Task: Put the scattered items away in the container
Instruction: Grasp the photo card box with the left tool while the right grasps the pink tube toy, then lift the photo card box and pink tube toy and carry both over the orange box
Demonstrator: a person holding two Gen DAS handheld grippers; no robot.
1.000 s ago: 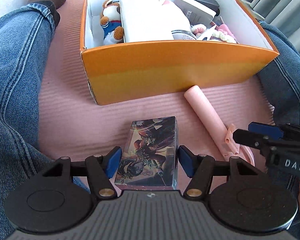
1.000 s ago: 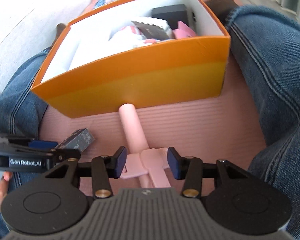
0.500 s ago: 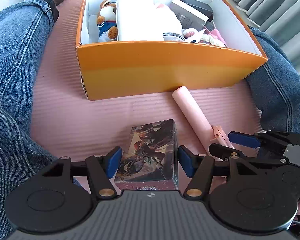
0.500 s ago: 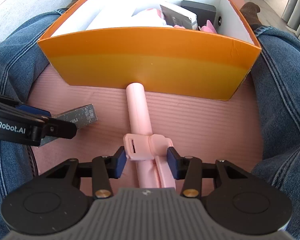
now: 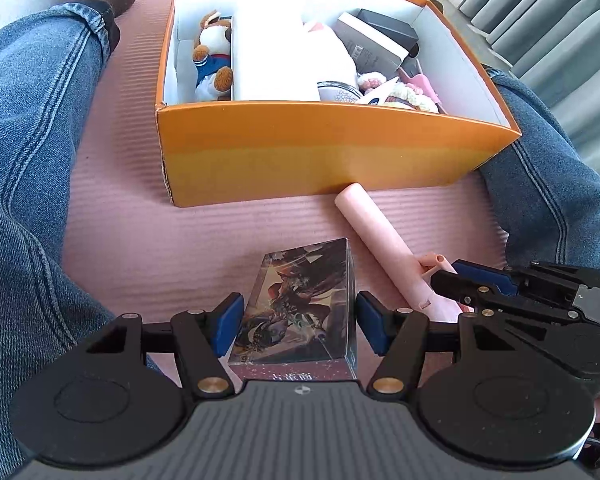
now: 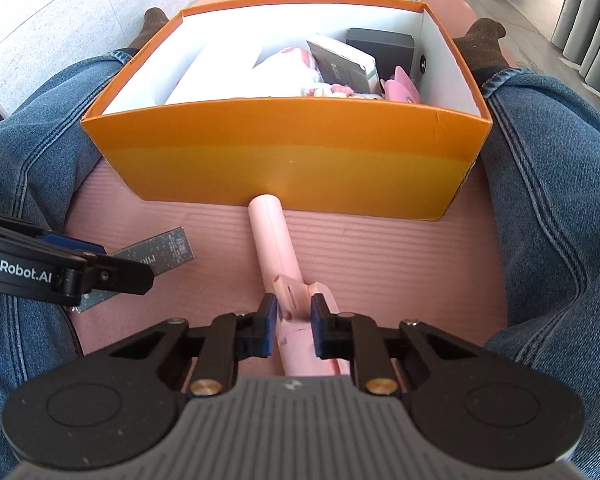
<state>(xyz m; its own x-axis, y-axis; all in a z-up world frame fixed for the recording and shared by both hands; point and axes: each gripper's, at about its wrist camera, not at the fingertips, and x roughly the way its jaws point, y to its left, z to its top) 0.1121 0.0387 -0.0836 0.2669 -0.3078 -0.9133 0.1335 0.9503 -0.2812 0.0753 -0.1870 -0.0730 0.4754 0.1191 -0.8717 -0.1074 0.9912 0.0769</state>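
Observation:
An open orange box (image 5: 320,152) (image 6: 292,152) stands on a pink mat between a person's legs. In front of it lies a pink stick (image 5: 376,232) (image 6: 274,232) with a clamp part at its near end. My right gripper (image 6: 294,328) (image 5: 452,280) is closing its jaws on that clamp end, and the blue pads touch it on both sides. My left gripper (image 5: 299,326) (image 6: 100,276) has its pads against both long sides of an illustrated card box (image 5: 300,296) (image 6: 168,250), held just left of the stick.
Legs in blue jeans (image 5: 28,160) (image 6: 560,220) flank the pink mat (image 5: 148,240) on both sides. The orange box holds a plush toy (image 5: 212,60), a white carton (image 5: 268,40) and dark boxes (image 6: 380,46). Grey curtains (image 5: 540,12) hang at the far right.
The right gripper's jaws have narrowed from wide apart to touching the pink stick's clamp end. The left gripper has risen slightly with the card box between its pads.

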